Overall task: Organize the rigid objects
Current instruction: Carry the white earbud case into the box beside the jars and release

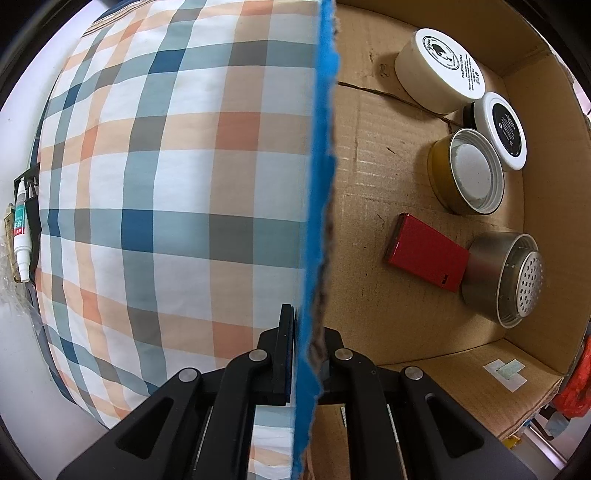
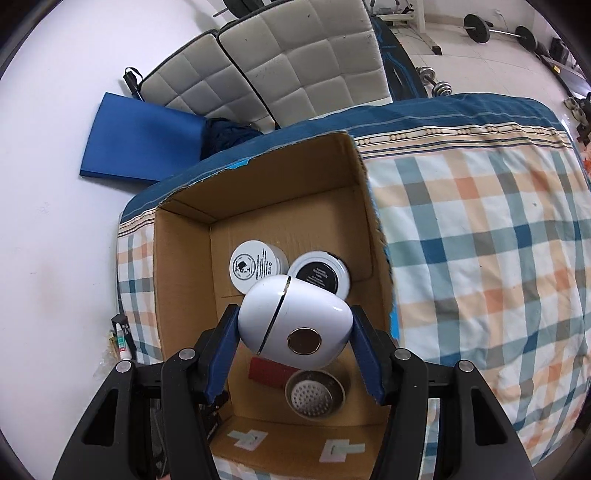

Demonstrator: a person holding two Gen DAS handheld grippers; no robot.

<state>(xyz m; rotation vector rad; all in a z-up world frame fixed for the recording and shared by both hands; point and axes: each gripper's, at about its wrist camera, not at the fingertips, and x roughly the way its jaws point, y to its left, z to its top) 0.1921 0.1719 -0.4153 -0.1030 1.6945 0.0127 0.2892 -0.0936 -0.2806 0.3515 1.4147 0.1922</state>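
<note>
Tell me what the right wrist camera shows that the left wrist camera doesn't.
Only the right wrist view shows the right gripper holding a white egg-shaped device above the box, plus a quilted white cushion and dumbbells. Only the left wrist view shows the left gripper clamped on the cardboard box wall and a gold tin. Both show the two white-lidded jars, red case, metal strainer cup and checked cloth.

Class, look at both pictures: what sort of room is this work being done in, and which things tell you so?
Probably a room at home, perhaps a bedroom doubling as a gym: a checked bedcover under the cardboard box, a padded headboard against the wall, and barbells on the tiled floor.
</note>
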